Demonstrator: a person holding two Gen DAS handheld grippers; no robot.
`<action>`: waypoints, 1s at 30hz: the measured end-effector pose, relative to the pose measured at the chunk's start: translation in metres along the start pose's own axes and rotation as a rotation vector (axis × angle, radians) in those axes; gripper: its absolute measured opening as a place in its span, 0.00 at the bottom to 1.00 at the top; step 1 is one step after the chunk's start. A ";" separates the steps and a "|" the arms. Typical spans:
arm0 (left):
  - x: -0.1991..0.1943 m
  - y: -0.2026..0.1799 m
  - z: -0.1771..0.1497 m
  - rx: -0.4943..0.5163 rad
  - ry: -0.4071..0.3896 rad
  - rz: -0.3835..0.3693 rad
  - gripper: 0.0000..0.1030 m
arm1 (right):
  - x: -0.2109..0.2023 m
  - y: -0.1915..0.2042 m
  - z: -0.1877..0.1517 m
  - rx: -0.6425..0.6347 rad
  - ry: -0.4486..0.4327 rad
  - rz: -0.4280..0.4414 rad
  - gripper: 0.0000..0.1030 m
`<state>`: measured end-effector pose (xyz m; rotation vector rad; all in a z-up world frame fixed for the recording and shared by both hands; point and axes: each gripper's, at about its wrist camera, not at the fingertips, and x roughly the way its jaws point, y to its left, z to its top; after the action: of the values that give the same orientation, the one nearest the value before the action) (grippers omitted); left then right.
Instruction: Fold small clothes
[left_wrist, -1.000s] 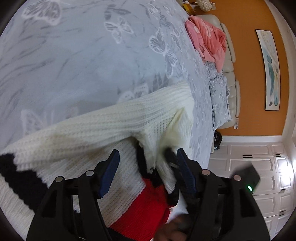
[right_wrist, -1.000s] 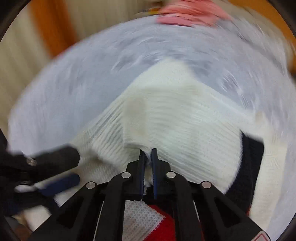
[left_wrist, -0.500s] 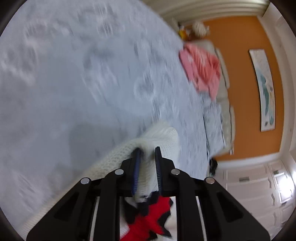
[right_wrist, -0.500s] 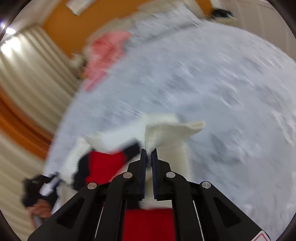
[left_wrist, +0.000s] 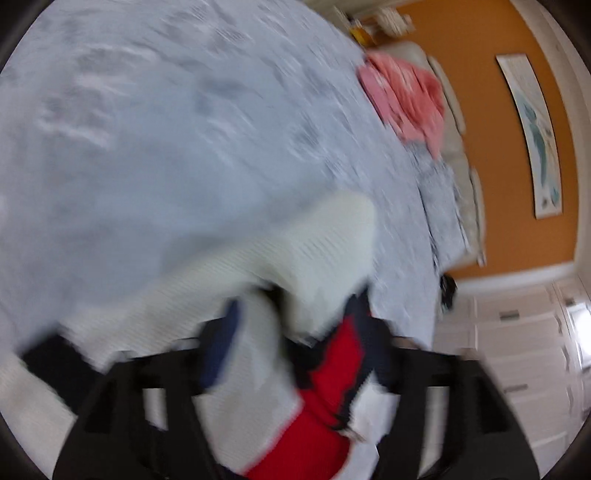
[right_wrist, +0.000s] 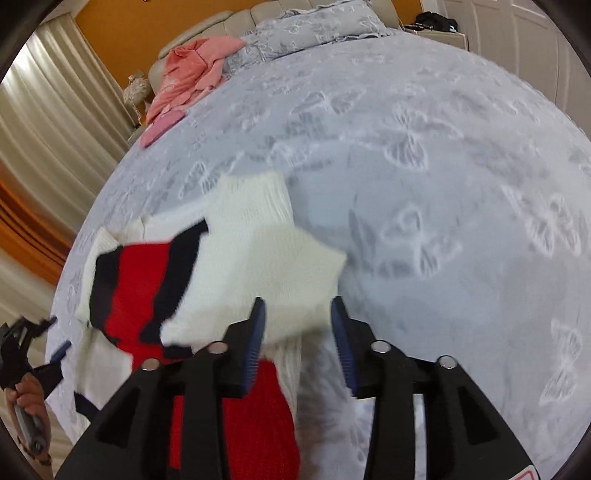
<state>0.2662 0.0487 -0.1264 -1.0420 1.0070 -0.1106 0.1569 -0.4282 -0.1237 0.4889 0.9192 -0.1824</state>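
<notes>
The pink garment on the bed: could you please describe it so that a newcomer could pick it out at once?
Start from the large bed with the grey butterfly-patterned cover and look to its far end, by the padded headboard. There a crumpled pink garment lies partly on the cover and partly against the headboard. It is plain pink, unlike the white, red and black knitted sweater lying close before the grippers.

Bright even light, left view motion-blurred

Bedroom: a bed (right_wrist: 443, 147) (butterfly bedspread), padded headboard (right_wrist: 207, 26).
</notes>
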 end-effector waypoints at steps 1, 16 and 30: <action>0.011 -0.005 -0.002 -0.003 0.030 -0.005 0.74 | 0.007 0.000 0.007 0.010 0.012 -0.004 0.60; 0.006 0.006 0.037 0.057 -0.198 0.027 0.10 | -0.019 0.079 0.037 -0.161 -0.097 0.243 0.09; -0.006 -0.029 -0.012 0.407 -0.072 0.176 0.52 | 0.062 0.077 0.028 -0.302 0.114 -0.106 0.24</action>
<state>0.2652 0.0280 -0.1020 -0.5812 0.9565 -0.1267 0.2416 -0.3707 -0.1334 0.1718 1.0646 -0.1096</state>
